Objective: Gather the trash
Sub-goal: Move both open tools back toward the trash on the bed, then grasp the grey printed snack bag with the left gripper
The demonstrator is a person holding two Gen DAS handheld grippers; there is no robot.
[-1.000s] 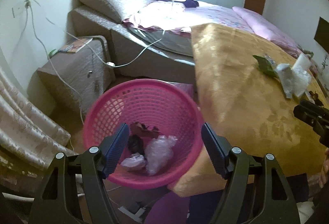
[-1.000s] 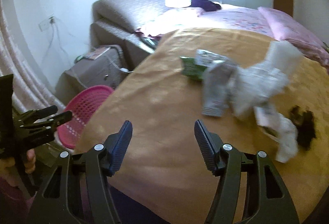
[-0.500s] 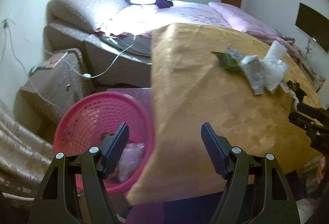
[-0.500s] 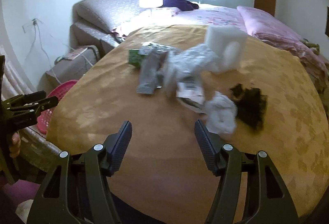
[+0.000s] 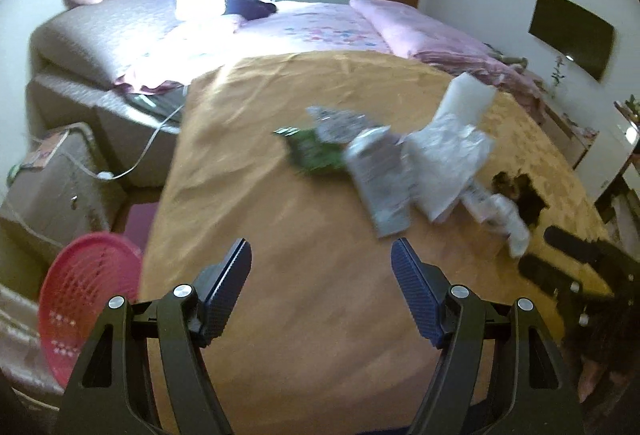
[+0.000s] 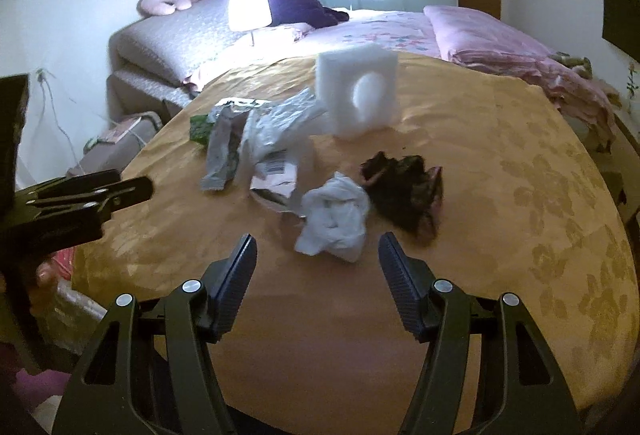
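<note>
Right gripper (image 6: 318, 263): jaws apart, empty. Left gripper (image 5: 321, 271): likewise. Crumpled white bag (image 6: 334, 221) nearest: likely light, soft, compressible. Pinch across bulging middle; thin edges probably slip.

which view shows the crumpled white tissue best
The right wrist view. The crumpled white tissue lies whole and fairly sharp just ahead of the open right tongs, beside a dark wrapper. In the left wrist view it is small, blurred and far off to the right.
</note>
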